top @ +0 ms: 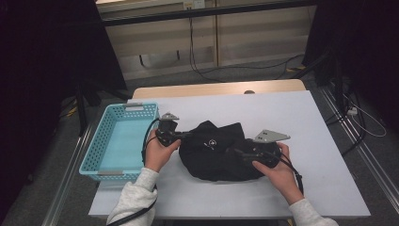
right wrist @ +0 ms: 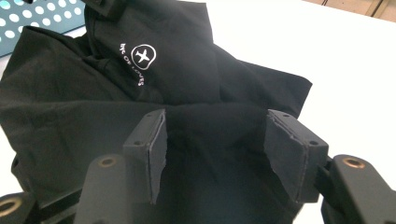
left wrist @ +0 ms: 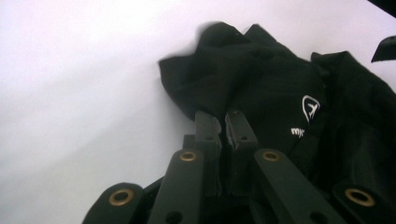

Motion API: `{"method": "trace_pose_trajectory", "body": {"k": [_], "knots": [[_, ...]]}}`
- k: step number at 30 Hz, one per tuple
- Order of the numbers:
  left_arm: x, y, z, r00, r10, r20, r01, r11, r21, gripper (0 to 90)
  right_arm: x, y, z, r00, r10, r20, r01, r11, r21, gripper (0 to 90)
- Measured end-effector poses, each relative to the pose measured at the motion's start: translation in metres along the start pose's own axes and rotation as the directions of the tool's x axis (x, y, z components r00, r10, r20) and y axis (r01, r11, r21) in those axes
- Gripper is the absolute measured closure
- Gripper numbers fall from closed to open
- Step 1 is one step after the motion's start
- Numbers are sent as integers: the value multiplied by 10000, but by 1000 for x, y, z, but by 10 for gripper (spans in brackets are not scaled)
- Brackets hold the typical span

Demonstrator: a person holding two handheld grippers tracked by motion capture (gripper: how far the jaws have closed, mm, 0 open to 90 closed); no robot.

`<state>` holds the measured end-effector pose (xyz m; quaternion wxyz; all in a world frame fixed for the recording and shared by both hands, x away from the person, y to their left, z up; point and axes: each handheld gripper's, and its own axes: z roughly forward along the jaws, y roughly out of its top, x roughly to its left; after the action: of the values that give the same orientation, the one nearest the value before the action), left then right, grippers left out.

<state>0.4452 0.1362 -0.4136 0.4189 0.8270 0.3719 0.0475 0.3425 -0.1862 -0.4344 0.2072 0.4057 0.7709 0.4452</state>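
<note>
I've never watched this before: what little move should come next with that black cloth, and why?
Probably close the right gripper on the black garment. Its jaws stand apart with cloth between them, while the left gripper is shut on the other edge. Then both could lift it toward the blue basket.

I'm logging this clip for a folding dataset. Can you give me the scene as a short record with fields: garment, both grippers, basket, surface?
garment: black garment, crumpled mid-table, small white logo facing up
left gripper: left gripper, jaws shut, pinching a fold at the cloth's edge
right gripper: right gripper, jaws open, cloth lying between the pads, not pressed
basket: light blue basket at the table's left edge, nothing visible inside
surface: white table
hands: one hand on each gripper, at either side of the garment
</note>
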Motion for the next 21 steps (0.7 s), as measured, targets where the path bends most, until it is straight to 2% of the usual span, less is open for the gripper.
{"method": "trace_pose_trajectory", "body": {"k": [7, 9, 14, 17, 21], "knots": [[1, -4, -8, 9999, -47, -144, 44, 9998, -177, 857, -3, 7, 9, 10000, 43, -48, -43, 9999, -118, 395], [2, -5, -9, 9998, -122, -169, 117, 9996, -261, 857, -5, 9, 12, 9998, 183, -96, -185, 9996, -233, 395], [2, -3, -11, 9998, -177, -108, 171, 9987, -487, 857, -3, 11, 16, 9993, 234, -292, -237, 9997, -109, 386], [1, 1, -16, 9999, 63, -141, -72, 9979, -641, 858, -3, 11, 21, 9995, 84, -306, -85, 10000, -24, 380], [-3, 2, -19, 9999, 120, -72, -124, 9977, -664, 858, -4, 18, 34, 9987, 178, -472, -183, 9998, -100, 385]]}}
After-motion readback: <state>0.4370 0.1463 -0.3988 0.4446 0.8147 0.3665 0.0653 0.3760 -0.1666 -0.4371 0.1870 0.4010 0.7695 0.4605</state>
